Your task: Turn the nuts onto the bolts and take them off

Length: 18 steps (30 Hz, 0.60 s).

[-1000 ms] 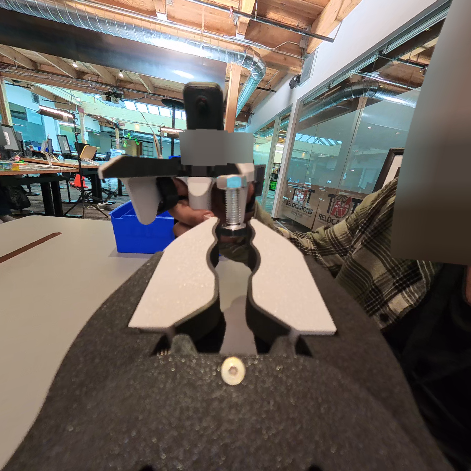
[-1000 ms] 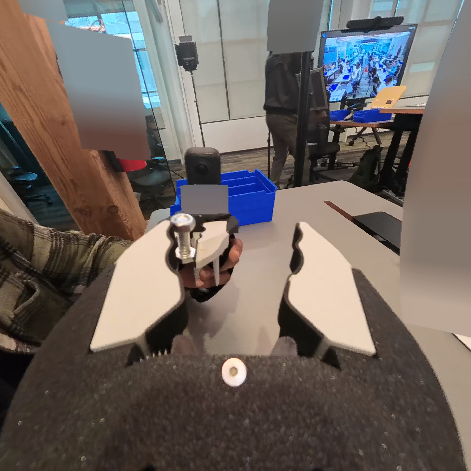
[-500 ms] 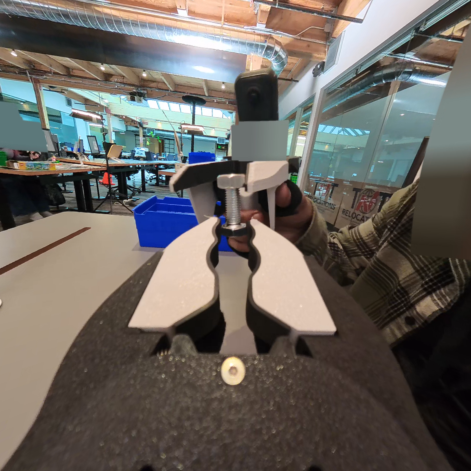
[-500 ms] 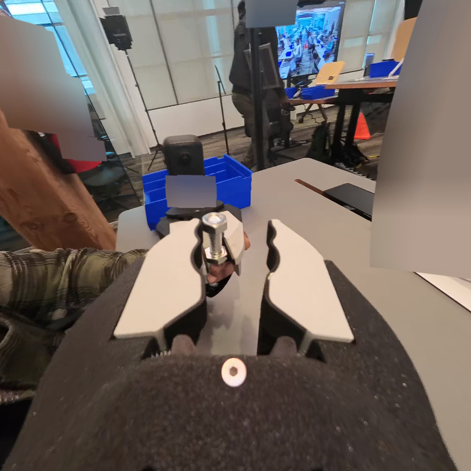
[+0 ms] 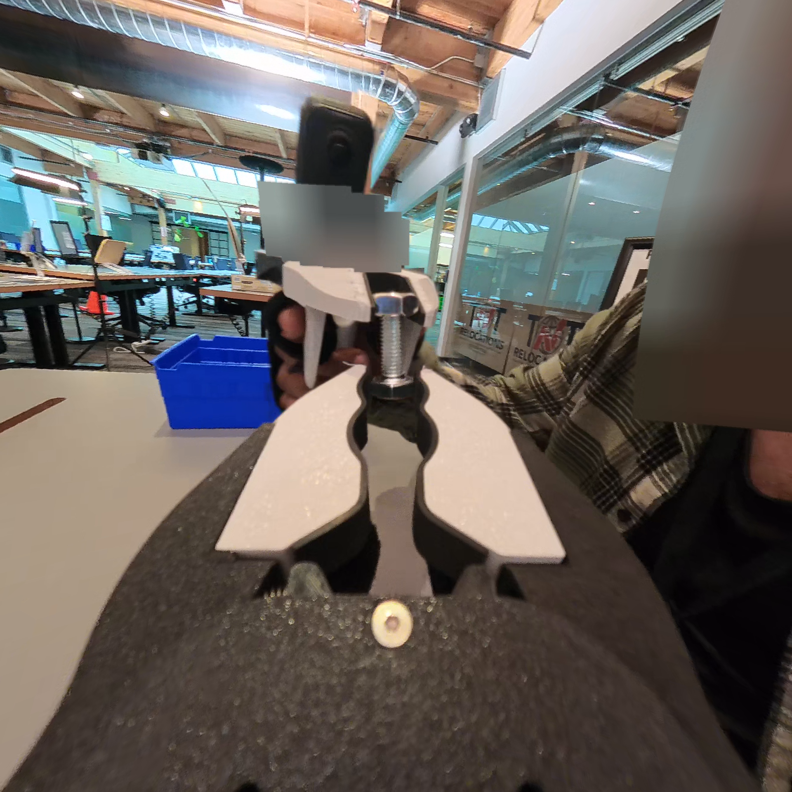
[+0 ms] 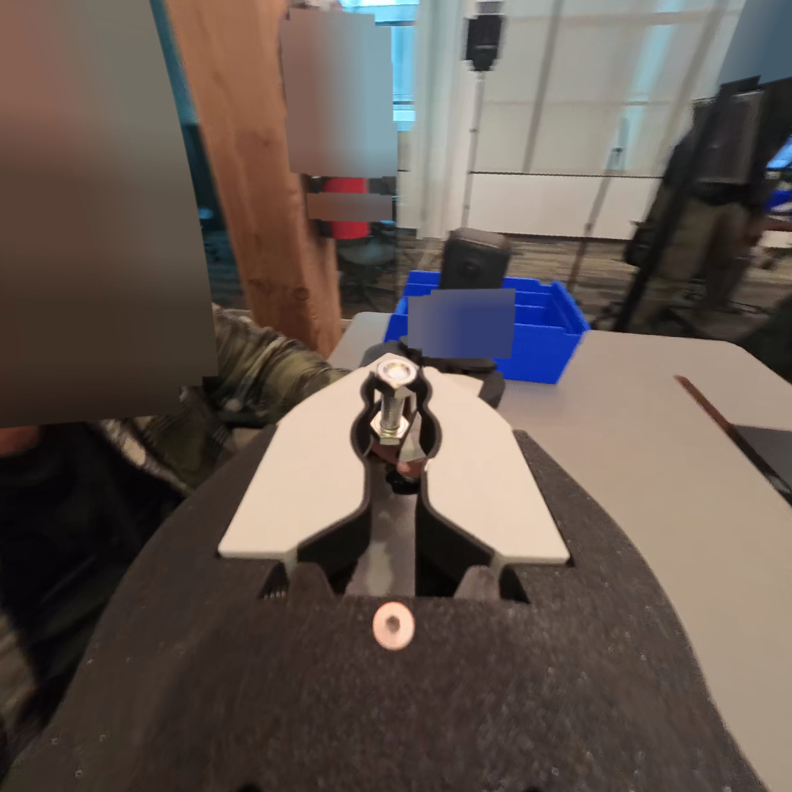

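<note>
Left wrist view
- left gripper (image 5: pixel 392 383): clenched on the nut (image 5: pixel 391 388), held at the tips at 12 o'clock.
- bolt (image 5: pixel 392 338): upright above the nut, head gripped by the right gripper (image 5: pixel 388 300).
- bin (image 5: pixel 214 381): blue, set on the table (image 5: pixel 77 471) at 10 o'clock.

Right wrist view
- right gripper (image 6: pixel 396 381): clamped on the bolt (image 6: pixel 392 407) head at 12 o'clock.
- nut (image 6: pixel 389 430): threaded low on the shank, seen between the fingers (image 6: pixel 308 463).
- bin (image 6: pixel 544 338): at 1 o'clock, behind.

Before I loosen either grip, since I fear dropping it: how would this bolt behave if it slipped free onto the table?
The bolt looks like solid shiny metal, so probably rigid and heavy for its size. Its round threaded shaft would likely roll, though the six-sided head and nut may stop it. The smooth plating could slip in the left hand-held gripper.
</note>
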### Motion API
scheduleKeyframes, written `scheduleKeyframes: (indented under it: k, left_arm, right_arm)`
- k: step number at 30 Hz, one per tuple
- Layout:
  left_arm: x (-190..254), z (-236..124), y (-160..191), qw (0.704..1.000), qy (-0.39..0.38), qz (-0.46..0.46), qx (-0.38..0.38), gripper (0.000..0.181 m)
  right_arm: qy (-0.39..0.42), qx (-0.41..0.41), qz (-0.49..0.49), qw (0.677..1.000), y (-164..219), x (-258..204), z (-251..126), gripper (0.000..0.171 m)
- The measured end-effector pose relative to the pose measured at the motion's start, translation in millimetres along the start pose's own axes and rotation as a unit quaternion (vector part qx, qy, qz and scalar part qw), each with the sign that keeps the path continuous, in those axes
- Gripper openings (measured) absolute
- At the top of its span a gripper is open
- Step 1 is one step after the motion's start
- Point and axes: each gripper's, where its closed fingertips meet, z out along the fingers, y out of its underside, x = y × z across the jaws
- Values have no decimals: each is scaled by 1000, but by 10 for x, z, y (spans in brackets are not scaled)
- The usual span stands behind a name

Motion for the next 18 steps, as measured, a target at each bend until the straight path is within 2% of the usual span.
scheduleKeyframes:
  k: [2,3,5,12,15,18]
  left_arm:
    - [13,18,28,1000,7,-5,-5,18]
    - [6,15,32,1000,7,-8,-3,18]
    - [-9,0,24,1000,8,-13,3,18]
    - [-10,-27,-26,1000,8,-13,15,18]
    - [-39,-39,-33,1000,-1,-12,16,18]
    - [-45,-35,-26,1000,-2,-13,16,18]
  right_arm:
    - [-37,1,5,999,21,7,-27,19]
    - [-35,-2,12,999,33,42,-34,26]
    - [-17,-6,15,1000,47,116,-56,35]
    - [68,-6,34,997,45,339,-197,46]
    - [55,26,47,997,-82,231,-165,68]
    - [82,26,44,995,-110,272,-82,76]
